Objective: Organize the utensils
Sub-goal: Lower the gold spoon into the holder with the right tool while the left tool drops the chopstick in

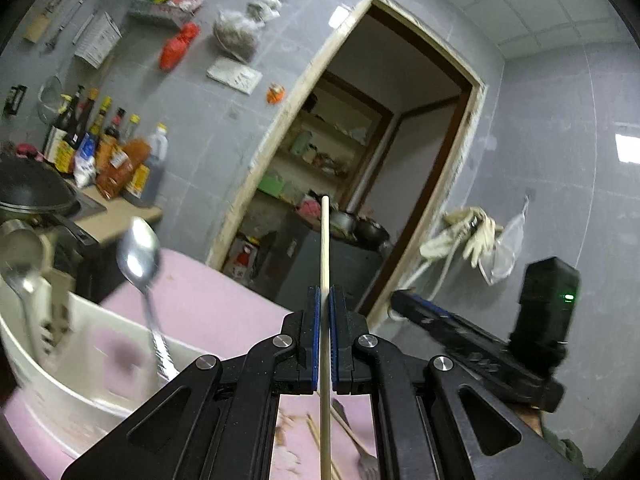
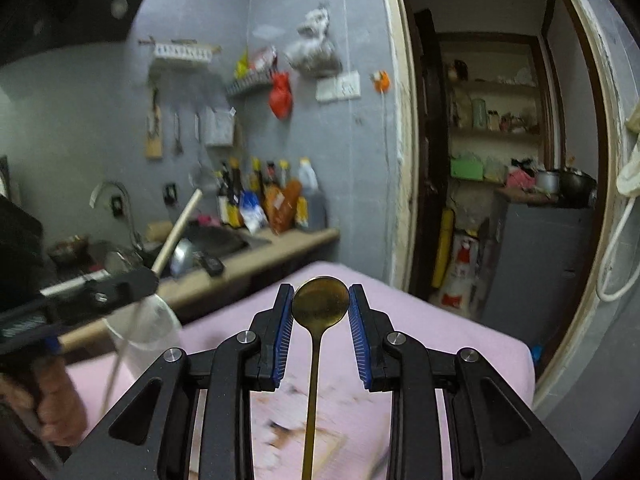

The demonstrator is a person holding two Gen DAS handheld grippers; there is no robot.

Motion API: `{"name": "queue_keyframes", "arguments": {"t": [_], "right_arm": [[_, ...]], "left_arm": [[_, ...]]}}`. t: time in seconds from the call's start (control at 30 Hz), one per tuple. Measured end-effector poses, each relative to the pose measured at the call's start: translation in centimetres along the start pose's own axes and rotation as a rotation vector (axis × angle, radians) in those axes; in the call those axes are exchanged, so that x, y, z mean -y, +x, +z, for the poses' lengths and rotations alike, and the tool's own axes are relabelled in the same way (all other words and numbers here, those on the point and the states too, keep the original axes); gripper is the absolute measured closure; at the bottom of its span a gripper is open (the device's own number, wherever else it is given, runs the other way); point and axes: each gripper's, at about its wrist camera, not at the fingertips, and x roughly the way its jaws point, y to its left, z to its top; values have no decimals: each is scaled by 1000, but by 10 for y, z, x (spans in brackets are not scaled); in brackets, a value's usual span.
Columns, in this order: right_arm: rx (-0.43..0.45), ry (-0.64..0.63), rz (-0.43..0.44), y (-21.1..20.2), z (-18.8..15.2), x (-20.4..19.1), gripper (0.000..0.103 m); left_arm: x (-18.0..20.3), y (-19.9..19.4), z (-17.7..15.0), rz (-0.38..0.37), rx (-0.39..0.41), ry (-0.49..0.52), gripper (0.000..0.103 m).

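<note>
Holding a pale, round wooden chopstick (image 1: 325,280), the left gripper (image 1: 325,296) has its blue-padded jaws pressed together on the stick. The chopstick stands upright between the pads: its upper end rises above the fingertips, and its lower end runs down past the gripper body.

The right gripper (image 2: 321,300) carries a brass-coloured metal spoon with a round bowl (image 2: 320,300). The bowl sits between the two blue pads at the fingertips, with both pads touching its edges. The thin handle hangs straight down through the gripper frame. In the left wrist view, the right gripper appears at the right edge as a black body with a green light.

A white, deep plastic tub (image 1: 76,360) stands on the pink table cover (image 1: 208,304) at the left. A silver metal spoon (image 1: 138,256) stands in the tub, bowl upward and leaning. A second metal utensil (image 1: 22,284) stands at the tub's far left; its shape is blurred.

Below the left gripper, loose wooden chopsticks (image 1: 316,436) and a metal fork (image 1: 366,466) lie on the pink cover.

Beyond the table, a kitchen counter (image 2: 280,248) holds a row of sauce bottles (image 2: 272,196) against the grey tiled wall (image 1: 224,120). A black wok (image 1: 32,192) rests on the counter. An open doorway (image 1: 400,160) gives onto a storage room with shelves.
</note>
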Motion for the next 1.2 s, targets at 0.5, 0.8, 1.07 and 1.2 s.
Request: {"name": "queue_keyframes", "arguments": {"t": [0.5, 0.8, 1.07, 1.2], "right_arm": [[271, 54, 163, 30, 44, -94, 78], [270, 16, 135, 64, 18, -114, 78], [221, 37, 144, 80, -2, -111, 78], [190, 19, 149, 83, -8, -115, 78]], "left_arm": [[-103, -63, 66, 239, 210, -27, 101], [-131, -55, 59, 297, 258, -24, 101], [-123, -45, 38, 341, 285, 51, 101], [-123, -43, 30, 350, 275, 73, 101]]}}
